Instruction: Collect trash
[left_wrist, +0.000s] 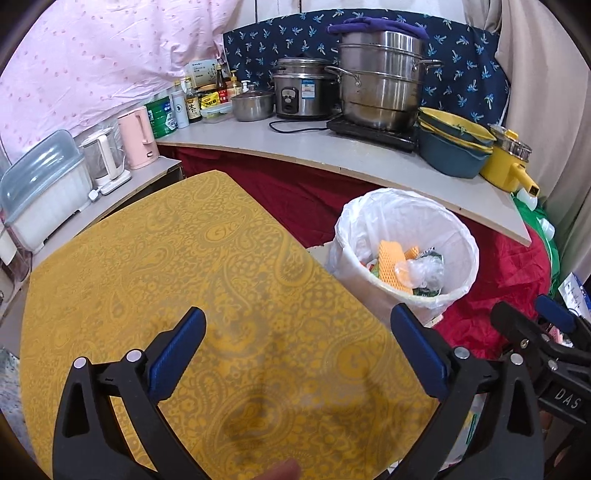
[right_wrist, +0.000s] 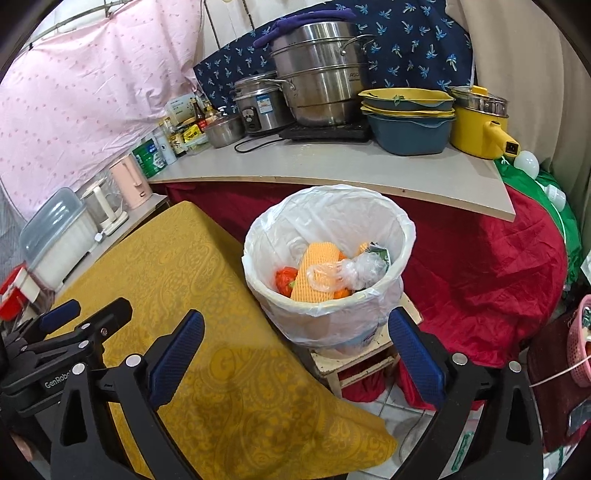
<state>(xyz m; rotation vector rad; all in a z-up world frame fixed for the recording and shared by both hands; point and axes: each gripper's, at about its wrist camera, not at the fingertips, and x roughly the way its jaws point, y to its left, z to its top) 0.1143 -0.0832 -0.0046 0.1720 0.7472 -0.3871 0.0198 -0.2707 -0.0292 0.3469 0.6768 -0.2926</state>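
Note:
A white bin (left_wrist: 458, 236) (right_wrist: 400, 221) lined with a white plastic bag stands on a small wooden stool (right_wrist: 354, 363) beside the table. Inside lie an orange foam net (right_wrist: 314, 273) (left_wrist: 391, 262), a crumpled clear plastic bag (right_wrist: 354, 271) (left_wrist: 424, 271), something red-orange (right_wrist: 286, 278) and a green wrapper. My left gripper (left_wrist: 297, 349) hangs open over the yellow patterned tablecloth (left_wrist: 177, 266) (right_wrist: 177, 258) with nothing between its blue pads. My right gripper (right_wrist: 295, 349) is open and empty too, in front of the bin and a little above it.
Behind the bin a grey counter (right_wrist: 332, 173) carries steel pots (right_wrist: 317, 74), a rice cooker, stacked blue-and-yellow basins (right_wrist: 410, 118), a yellow pot and bottles. A pink kettle (left_wrist: 138, 136) and a dish box (left_wrist: 44, 184) stand at left. Red cloth (right_wrist: 480, 266) drapes under the counter.

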